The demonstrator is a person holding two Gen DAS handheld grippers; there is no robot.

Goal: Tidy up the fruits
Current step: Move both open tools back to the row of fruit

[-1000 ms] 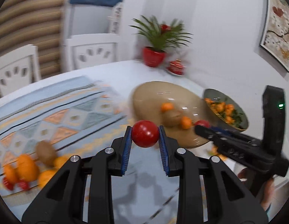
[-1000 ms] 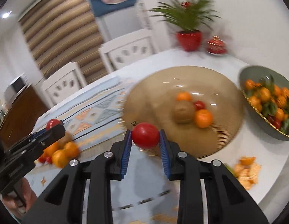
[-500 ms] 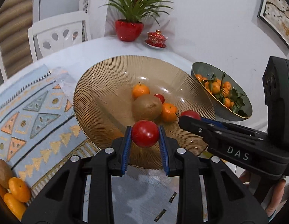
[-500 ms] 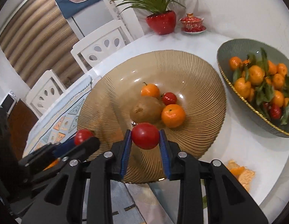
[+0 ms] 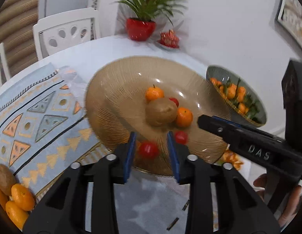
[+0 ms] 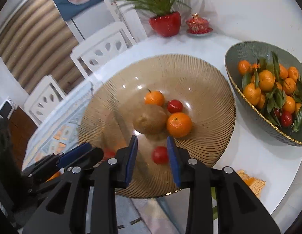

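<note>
Both my tongs hang over the near rim of the amber bowl point(image 6: 209, 89), jaws spread wide. Between my left tongs' point(image 5: 151, 152) pads a blurred red tomato point(image 5: 148, 149) sits loose, touching neither pad. My right tongs point(image 6: 152, 155) are released too, a second tomato point(image 6: 160, 154) lying in the gap. Deeper in the bowl, a kiwi point(image 6: 150, 119), two mandarins and a small tomato cluster together.

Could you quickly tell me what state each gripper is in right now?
Left gripper: open, small red fruit loose between its fingers.
Right gripper: open, another small red fruit released.
</note>
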